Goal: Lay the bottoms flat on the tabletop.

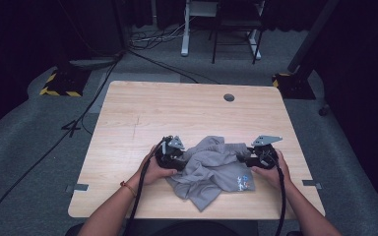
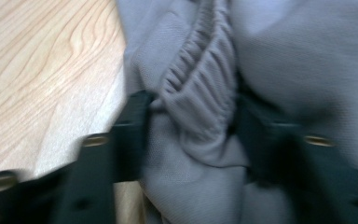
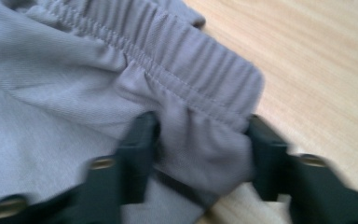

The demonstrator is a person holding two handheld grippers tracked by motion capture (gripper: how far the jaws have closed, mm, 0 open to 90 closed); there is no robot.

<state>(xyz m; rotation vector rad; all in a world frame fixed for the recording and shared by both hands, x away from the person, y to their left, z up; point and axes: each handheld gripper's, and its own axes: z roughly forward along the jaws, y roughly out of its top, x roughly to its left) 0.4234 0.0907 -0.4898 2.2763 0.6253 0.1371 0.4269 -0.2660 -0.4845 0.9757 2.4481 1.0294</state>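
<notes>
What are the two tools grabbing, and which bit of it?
Both grip the grey shorts: the left tool and the right tool each pinch the stretchy waistband.

A light wooden table (image 1: 187,113) with rounded corners stands on grey carpet (image 1: 24,147), a round cable hole (image 1: 229,97) near its far edge toward the right corner. Dark curtains close off the far side and both flanks of the room. Beyond the far edge stand the white legs of a desk (image 1: 185,29) and a dark chair frame (image 1: 234,34). Two stand bases marked with yellow and black stripes (image 1: 59,86) sit off the far corners. Black cables (image 1: 54,142) trail over the carpet at the left.
</notes>
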